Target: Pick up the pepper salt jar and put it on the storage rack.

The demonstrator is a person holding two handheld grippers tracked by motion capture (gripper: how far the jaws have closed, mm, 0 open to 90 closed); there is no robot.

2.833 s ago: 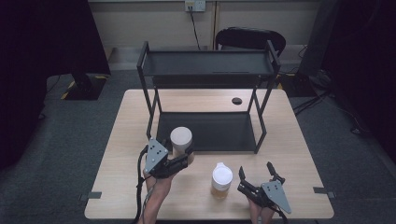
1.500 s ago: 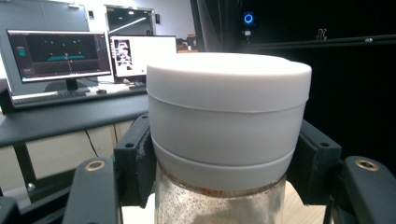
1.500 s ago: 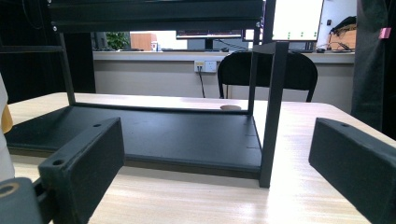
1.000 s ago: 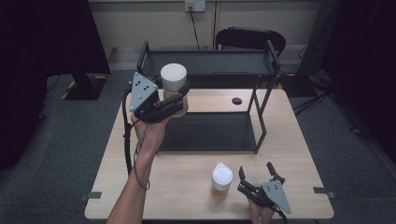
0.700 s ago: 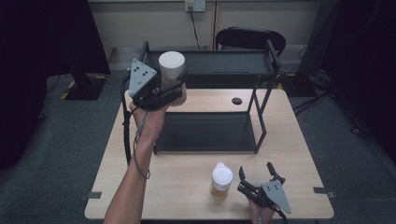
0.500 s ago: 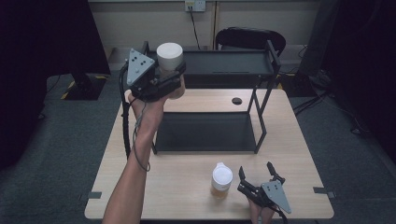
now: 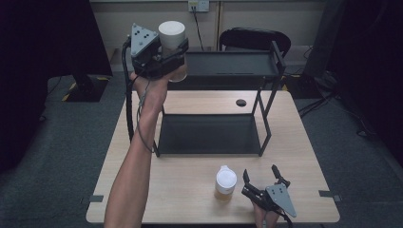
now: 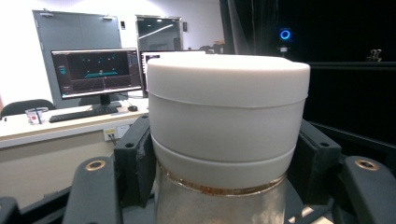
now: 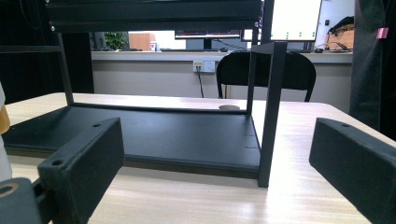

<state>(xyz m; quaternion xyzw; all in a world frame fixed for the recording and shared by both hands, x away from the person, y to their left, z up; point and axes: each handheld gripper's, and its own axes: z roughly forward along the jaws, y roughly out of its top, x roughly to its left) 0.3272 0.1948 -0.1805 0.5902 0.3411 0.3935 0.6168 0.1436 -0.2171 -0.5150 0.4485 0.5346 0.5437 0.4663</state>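
Note:
A jar (image 7: 171,34) with a white lid and a clear body is raised in the air, with my left gripper (image 7: 177,54) shut on it below the lid. It hangs upright by the left end of the black rack's top shelf (image 7: 228,64). In the left gripper view the jar (image 8: 228,116) stands between the two black fingers (image 8: 135,158). My right gripper (image 7: 260,172) rests on the table near the front right, jaws open with nothing between them. A second white-lidded jar (image 7: 226,182) stands just left of it. The right gripper (image 9: 217,154) faces the rack's bottom shelf (image 9: 163,133).
The two-tier black rack stands mid-table on the wooden table (image 7: 190,199), with thin corner posts (image 7: 264,123). A dark round cable hole (image 7: 241,102) lies behind the rack. A black chair (image 7: 254,40) stands beyond the table's far edge.
My left gripper has carried the jar upward and toward the back, up to the top shelf's left end. The right gripper and the second jar have stayed put.

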